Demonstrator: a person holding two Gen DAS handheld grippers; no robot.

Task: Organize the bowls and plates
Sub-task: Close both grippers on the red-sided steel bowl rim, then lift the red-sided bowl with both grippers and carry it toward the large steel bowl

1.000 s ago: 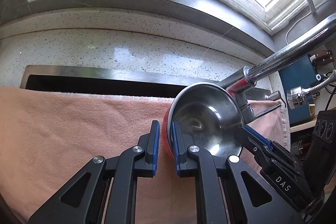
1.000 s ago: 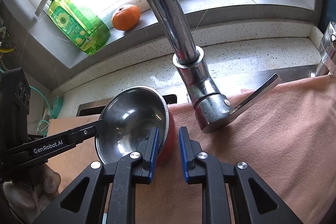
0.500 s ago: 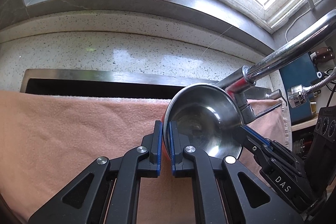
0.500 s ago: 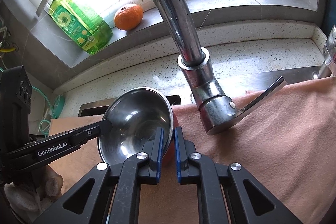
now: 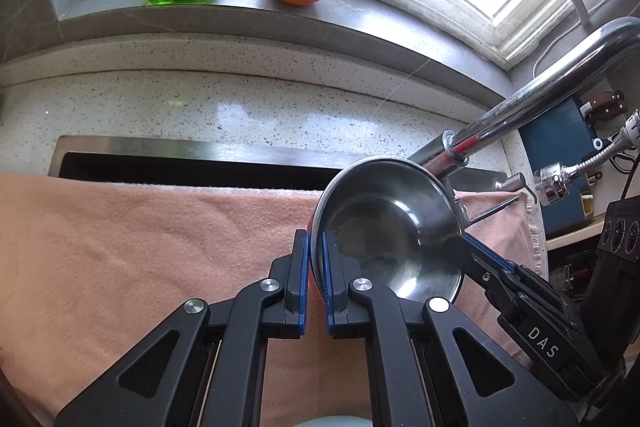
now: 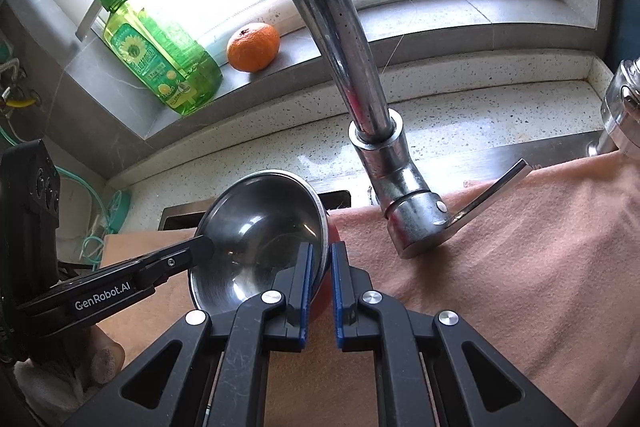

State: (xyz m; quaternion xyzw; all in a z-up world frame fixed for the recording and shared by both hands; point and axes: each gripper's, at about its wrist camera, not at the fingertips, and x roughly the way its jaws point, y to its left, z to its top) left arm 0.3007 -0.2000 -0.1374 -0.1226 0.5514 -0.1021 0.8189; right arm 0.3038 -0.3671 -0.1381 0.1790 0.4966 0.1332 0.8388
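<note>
Both your grippers pinch one steel bowl (image 5: 384,227) by its rim: your left gripper (image 5: 315,259) at lower centre of its view, your right gripper (image 6: 320,267) likewise. Tilted, with a red outside, the bowl sits on the pink towel (image 6: 520,247), beside the chrome faucet (image 6: 400,187). Upper left, a green soap bottle (image 6: 160,59) and an orange (image 6: 253,47) stand on the sill.

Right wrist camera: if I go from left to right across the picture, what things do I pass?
Left gripper → soap bottle → bowl → orange → right gripper → tap → pink towel.
</note>
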